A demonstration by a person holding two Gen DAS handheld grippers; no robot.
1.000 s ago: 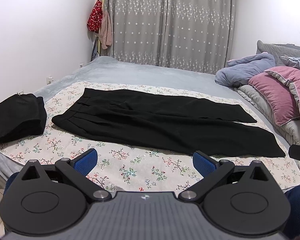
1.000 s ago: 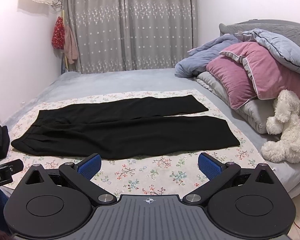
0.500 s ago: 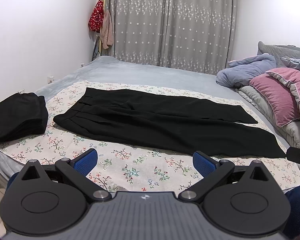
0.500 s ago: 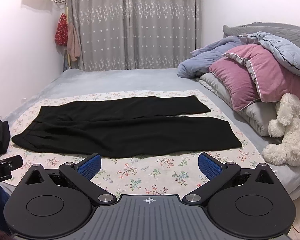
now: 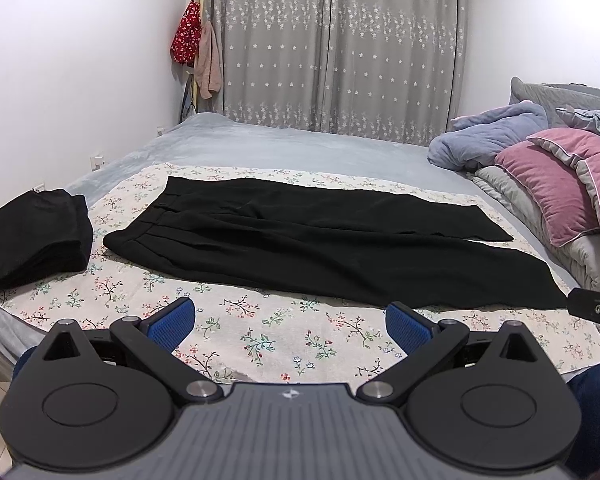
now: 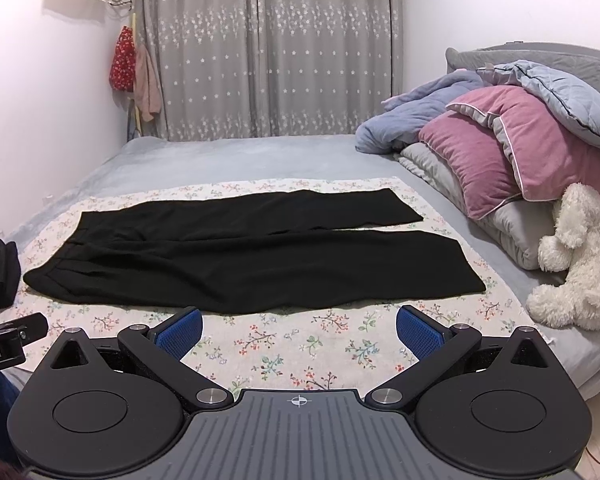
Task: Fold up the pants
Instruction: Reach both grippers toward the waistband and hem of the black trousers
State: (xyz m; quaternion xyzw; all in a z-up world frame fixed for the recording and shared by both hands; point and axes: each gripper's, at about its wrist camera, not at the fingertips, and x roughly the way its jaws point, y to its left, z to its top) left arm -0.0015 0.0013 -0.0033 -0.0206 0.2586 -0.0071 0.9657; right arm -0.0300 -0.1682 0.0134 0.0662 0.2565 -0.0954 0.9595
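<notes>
At far left a dark pile (image 5: 36, 236) sits on the floral sheet (image 5: 260, 336), perhaps folded clothes; I can't tell. Beside it the pants (image 5: 300, 248) lie flat and full length, waistband left, hems right, legs side by side. I judge no fold is made, so all of it remains. My left gripper (image 5: 290, 322) and right gripper (image 6: 298, 326) both gape wide, empty, short of the near leg. A plush toy (image 6: 576, 272) lies far right.

Before you, matt black cloth pants (image 5: 300, 248) lie on a floral cotton-looking sheet (image 5: 268, 336). At right, a fluffy plush toy (image 6: 576, 256) and a velvety pink pillow (image 6: 512, 148).
</notes>
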